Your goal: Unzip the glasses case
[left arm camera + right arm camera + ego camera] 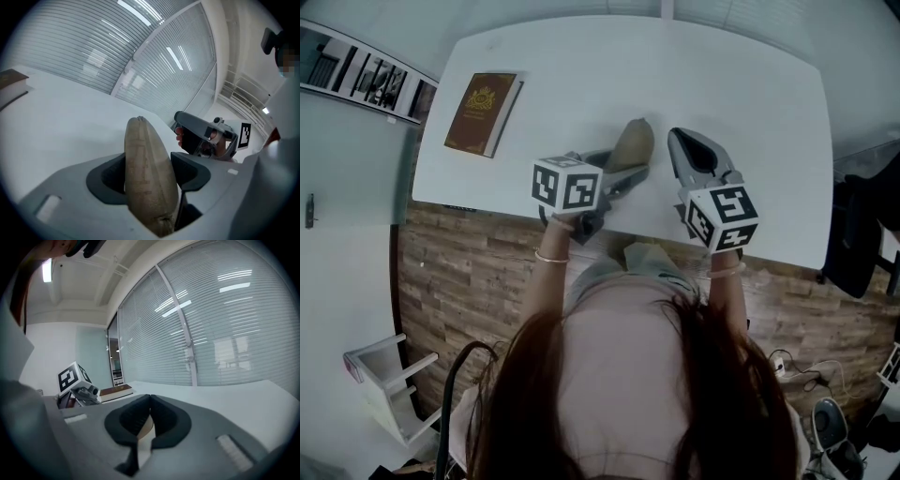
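The glasses case [634,146], a tan fabric pod, stands on edge over the white table [750,103]. My left gripper [626,172] grips its near end. In the left gripper view the case [143,150] fills the gap of the left gripper [149,174], and both dark pads lie against its sides. My right gripper [676,134] hovers just right of the case, a small gap away, with its jaws together. In its own view the right gripper [150,399] shows pads meeting at the tip. A pale strip shows in the slot behind them; what it is I cannot tell.
A brown book [483,112] with a gold crest lies at the table's far left. A white stool [389,384] stands on the floor at the left, and a dark chair [862,234] at the right. Window blinds run behind the table.
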